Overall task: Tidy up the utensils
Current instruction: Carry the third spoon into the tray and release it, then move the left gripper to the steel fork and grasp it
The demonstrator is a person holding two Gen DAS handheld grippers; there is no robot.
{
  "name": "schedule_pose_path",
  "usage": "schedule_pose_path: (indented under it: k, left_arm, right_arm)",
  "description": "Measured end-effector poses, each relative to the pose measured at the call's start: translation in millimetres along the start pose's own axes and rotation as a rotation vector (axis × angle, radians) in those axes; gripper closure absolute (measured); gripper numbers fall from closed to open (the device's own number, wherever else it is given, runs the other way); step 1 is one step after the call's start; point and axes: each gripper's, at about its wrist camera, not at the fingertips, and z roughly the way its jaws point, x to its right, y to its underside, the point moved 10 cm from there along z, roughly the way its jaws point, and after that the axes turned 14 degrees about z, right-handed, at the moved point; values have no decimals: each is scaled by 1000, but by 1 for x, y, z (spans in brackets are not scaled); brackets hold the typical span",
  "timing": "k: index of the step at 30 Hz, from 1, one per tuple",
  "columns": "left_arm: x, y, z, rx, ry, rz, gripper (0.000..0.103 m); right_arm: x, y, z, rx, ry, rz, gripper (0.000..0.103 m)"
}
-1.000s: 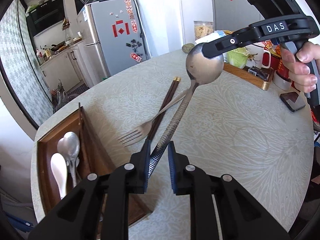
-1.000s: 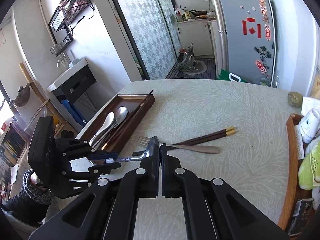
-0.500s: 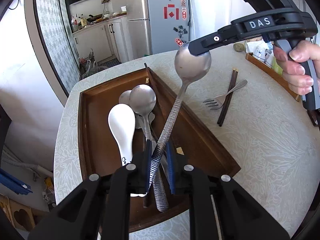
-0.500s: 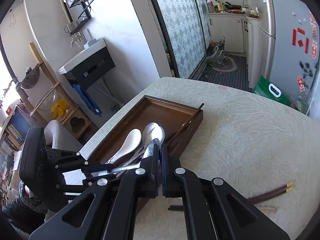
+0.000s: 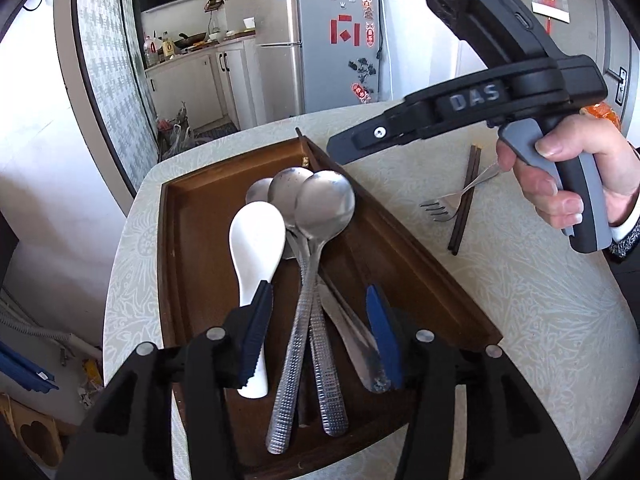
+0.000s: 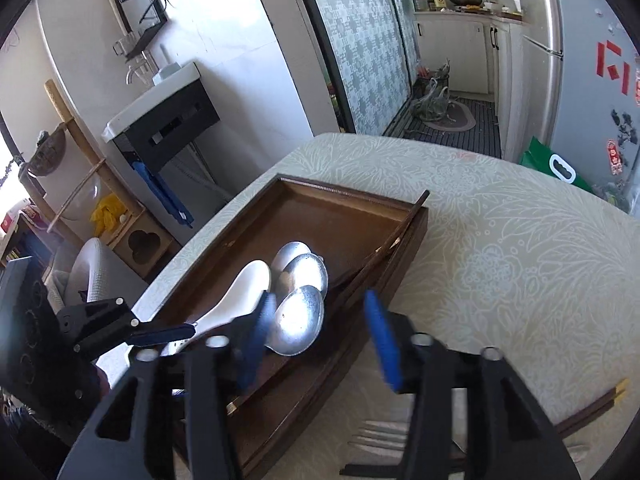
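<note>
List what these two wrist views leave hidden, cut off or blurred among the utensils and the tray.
- Fork: the handle end is behind the person's hand in the left wrist view; in the right wrist view only the tines show, blurred, behind the right gripper.
- Chopsticks on the table: mostly hidden by that gripper's body.
- Tray: its near edge is covered by the left gripper.
- White spoon: its handle is partly behind a jaw pad.

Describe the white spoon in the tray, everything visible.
The white spoon looks ceramic or plastic, glossy, with a deep oval bowl and a short thick handle. It lies bowl-up in the brown wooden tray, leftmost of the spoons, close against the metal spoons. The left gripper's open finger partly hides its handle; contact is unclear.
</note>
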Motion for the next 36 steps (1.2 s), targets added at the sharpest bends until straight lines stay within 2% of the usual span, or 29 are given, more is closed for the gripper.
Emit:
schedule_pose_path:
  k: [3, 7, 10, 18, 23, 25, 28, 29, 30, 31, 34, 35, 36]
  left_arm:
    - [13, -17, -3, 28, 44, 2, 43]
    - [40, -45, 12, 34, 107, 17, 43]
    - [61, -61, 32, 22, 155, 30, 43]
    - [85, -81, 81, -61, 156, 77, 43]
    - [78, -79, 95, -119, 174, 23, 44]
    - [80, -77, 99, -161, 165, 36, 43]
    - [79, -77, 100, -174, 164, 26, 43]
    - [80, -77, 100, -170, 161, 29, 45]
    - [82, -78, 98, -159, 167, 35, 53]
    - [84, -78, 97, -150, 163, 44, 53]
    - [87, -76, 93, -133, 116, 74, 61]
    - [88, -75, 91, -130, 96, 85, 69]
    - [90, -74, 89, -123, 82, 103, 70]
  right_arm:
    - [16, -4, -42, 72, -2, 30, 31]
    - [53, 5, -86, 139, 29, 87, 30]
    - [79, 19, -104, 166, 46, 112, 30]
    - [137, 43, -120, 179, 36, 209, 30]
    - [152, 50, -124, 177, 13, 252, 30]
    - [156, 52, -124, 165, -21, 291, 30]
    - [157, 52, -128, 174, -33, 302, 30]
    - [156, 52, -129, 178, -36, 300, 30]
    - [155, 52, -131, 181, -39, 299, 30]
    - [154, 52, -131, 182, -39, 298, 30]
    - [155, 55, -131, 180, -26, 297, 30]
    - [156, 56, -129, 174, -25, 301, 30]
    - [158, 57, -126, 163, -14, 304, 30]
